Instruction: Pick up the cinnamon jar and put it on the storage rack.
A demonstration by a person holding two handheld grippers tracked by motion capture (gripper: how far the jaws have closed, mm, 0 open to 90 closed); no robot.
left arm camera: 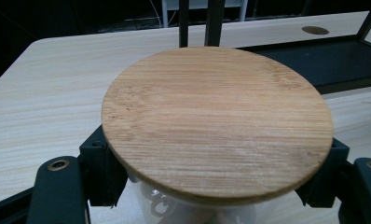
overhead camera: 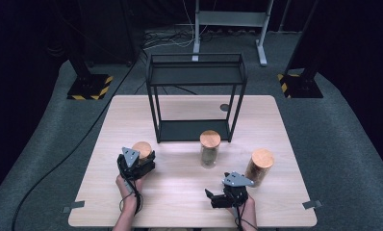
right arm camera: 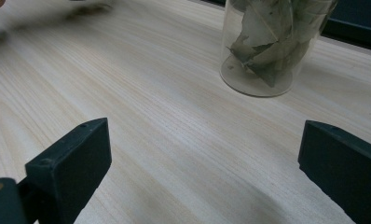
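High view: wooden counter (overhead camera: 180, 202) w/ black metal shelf rack (overhead camera: 195, 77) standing at its far middle. Left tongs (overhead camera: 142, 161), on the near-left side of the rack, grip a bamboo-lidded jar (overhead camera: 142, 147) that stands upright on the counter. A 2nd lidded jar w/ leaves (overhead camera: 210, 149) stands just in front of the rack's lower shelf; a 3rd, brown-filled jar (overhead camera: 260, 166) stands to the rack's near right. Right tongs (overhead camera: 213, 198) lie low near the counter's front edge, well in front of the rack, holding nothing.

Left gripper view: round bamboo lid (left arm camera: 216, 123) seen from above, clear glass body below it; the two black jaws press on the glass from either side just under the lid, i.e. pinching the jar. Rack's lower shelf (left arm camera: 333, 63) lies beyond, to the upper right.

Right gripper view: jaws spread wide, bare counter between them. Leaf jar (right arm camera: 272, 44) stands ahead, apart from the jaws, w/ the rack's dark base just behind it.
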